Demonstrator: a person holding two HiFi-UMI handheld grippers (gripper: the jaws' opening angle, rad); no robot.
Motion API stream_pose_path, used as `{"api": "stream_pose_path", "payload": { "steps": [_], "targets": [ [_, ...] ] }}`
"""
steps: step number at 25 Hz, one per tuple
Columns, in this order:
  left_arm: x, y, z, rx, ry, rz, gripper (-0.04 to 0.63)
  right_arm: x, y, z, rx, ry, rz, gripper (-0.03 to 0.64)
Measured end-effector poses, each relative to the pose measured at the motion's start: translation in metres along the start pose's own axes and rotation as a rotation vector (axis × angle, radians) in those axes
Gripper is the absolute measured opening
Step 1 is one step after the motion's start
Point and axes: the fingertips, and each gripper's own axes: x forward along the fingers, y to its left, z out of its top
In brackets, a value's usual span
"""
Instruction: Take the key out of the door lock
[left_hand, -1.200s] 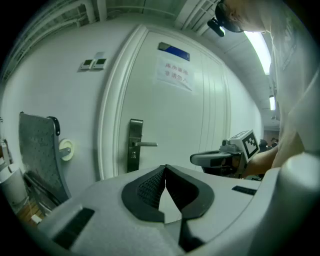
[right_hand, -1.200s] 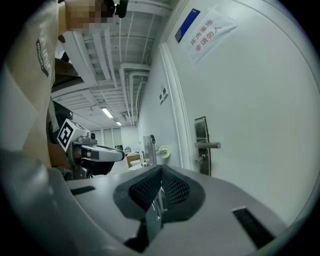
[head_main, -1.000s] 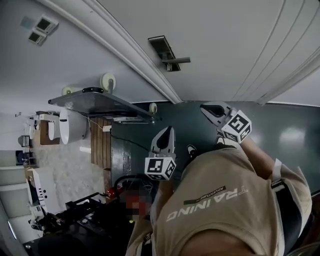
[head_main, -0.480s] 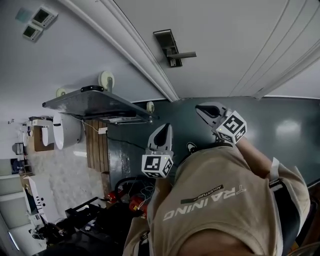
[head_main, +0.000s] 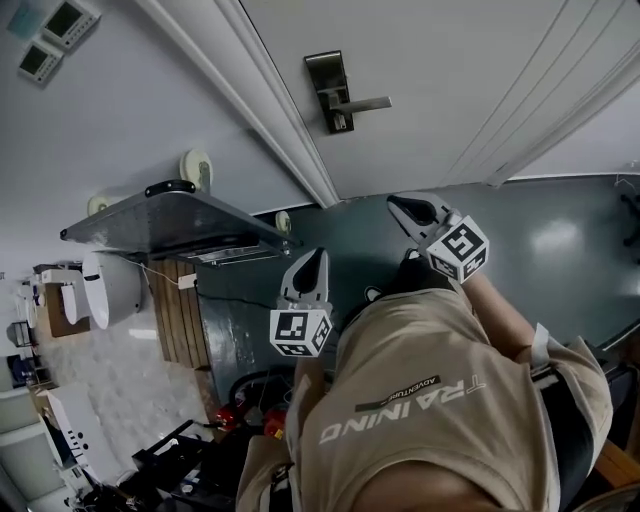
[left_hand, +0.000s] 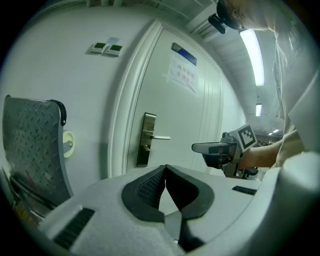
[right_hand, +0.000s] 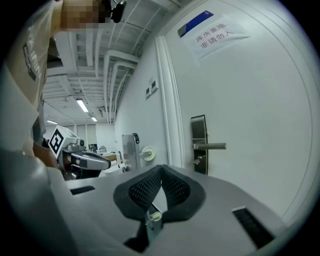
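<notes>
A dark metal lock plate (head_main: 326, 88) with a lever handle (head_main: 366, 102) sits on the white door. The key (head_main: 340, 124) sticks out of it just below the lever, small and hard to make out. My left gripper (head_main: 311, 258) is shut and empty, pointing at the door frame, well short of the lock. My right gripper (head_main: 398, 204) is also shut with nothing in it, held off the door to the right of the lock. From the left gripper view the lock plate (left_hand: 146, 139) lies ahead beyond the left gripper (left_hand: 165, 168). The right gripper view has the key (right_hand: 199, 160) beyond the right gripper (right_hand: 161, 168).
A metal hand truck (head_main: 170, 214) leans against the wall left of the door frame. Two small wall panels (head_main: 48, 38) are mounted further left. A paper notice (right_hand: 212, 33) hangs high on the door. The floor (head_main: 560, 240) is dark green.
Both grippers have moved closer to the door, and the lock now looks larger in the head view. Both jaws stayed shut.
</notes>
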Motion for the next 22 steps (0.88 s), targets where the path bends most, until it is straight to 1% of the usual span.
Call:
{"api": "stream_pose_path", "payload": {
  "steps": [3,5,7,9,11,16,18,20,22],
  "targets": [
    [0.007,0.002,0.001,-0.021,-0.014,-0.022,0.009,-0.002,-0.006,-0.002,0.019,0.027,-0.025,0.014],
    [0.013,0.003,0.001,-0.027,-0.019,-0.034,0.009,0.003,-0.005,-0.011,0.025,0.058,-0.027,0.014],
    [0.015,0.006,-0.007,-0.043,-0.006,-0.031,0.009,0.01,0.002,-0.025,0.039,0.097,-0.011,0.014],
    [0.015,0.013,-0.015,-0.069,0.014,-0.012,0.009,0.021,0.007,-0.033,0.053,0.113,0.017,0.014],
    [0.015,0.025,-0.017,-0.086,0.027,0.008,0.009,0.038,0.006,-0.034,0.06,0.108,0.039,0.014],
    [0.012,0.066,-0.014,-0.069,0.08,0.069,0.009,0.104,0.0,-0.042,0.107,0.105,0.077,0.015],
    [0.019,0.086,-0.01,-0.068,0.094,0.087,0.009,0.131,-0.004,-0.034,0.121,0.081,0.092,0.014],
    [0.032,0.104,-0.005,-0.061,0.115,0.084,0.009,0.151,-0.011,-0.026,0.141,0.049,0.086,0.014],
    [0.047,0.114,0.006,-0.042,0.129,0.053,0.009,0.163,-0.017,-0.026,0.157,0.048,0.083,0.014]
  ]
}}
